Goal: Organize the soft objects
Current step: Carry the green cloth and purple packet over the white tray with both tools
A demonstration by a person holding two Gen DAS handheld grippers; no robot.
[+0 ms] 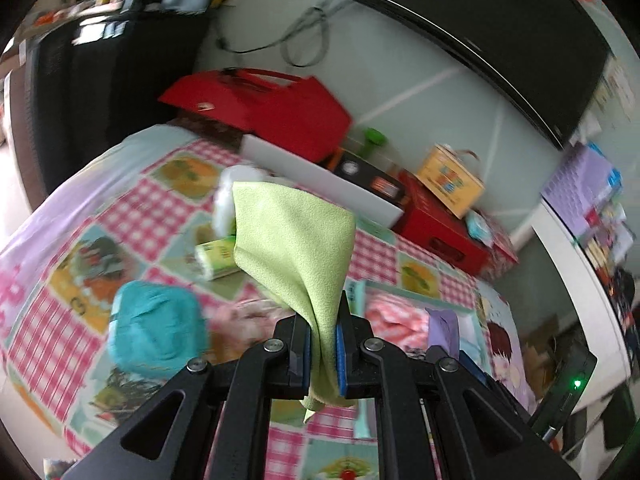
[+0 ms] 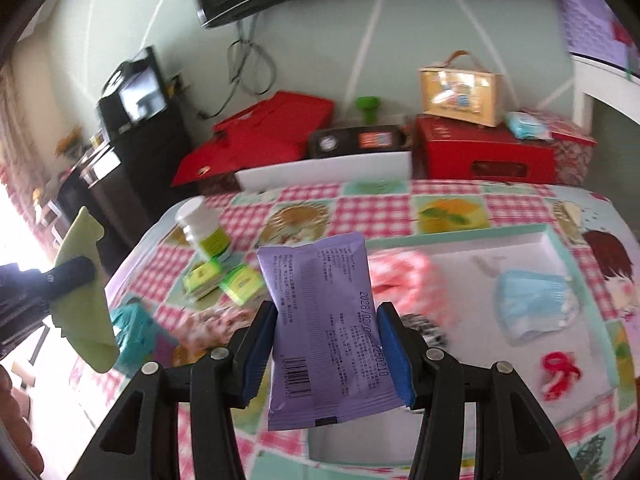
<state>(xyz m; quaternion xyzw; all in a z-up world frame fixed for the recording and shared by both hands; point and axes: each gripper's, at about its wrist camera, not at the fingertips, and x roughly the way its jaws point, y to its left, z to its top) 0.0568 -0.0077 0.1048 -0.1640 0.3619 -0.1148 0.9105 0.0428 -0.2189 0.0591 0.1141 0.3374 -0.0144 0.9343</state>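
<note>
My left gripper is shut on a light green cloth, held above the checked tablecloth; the cloth also shows in the right wrist view. My right gripper is shut on a purple soft packet, held above the near edge of a white tray with a mint rim. In the tray lie a pink-and-white cloth, a blue face mask and a red hair tie. A teal cloth lies on the table left of the left gripper.
A white bottle and green packets lie on the table. A white bin, red boxes, a yellow carry box and a black box stand along the far edge by the wall.
</note>
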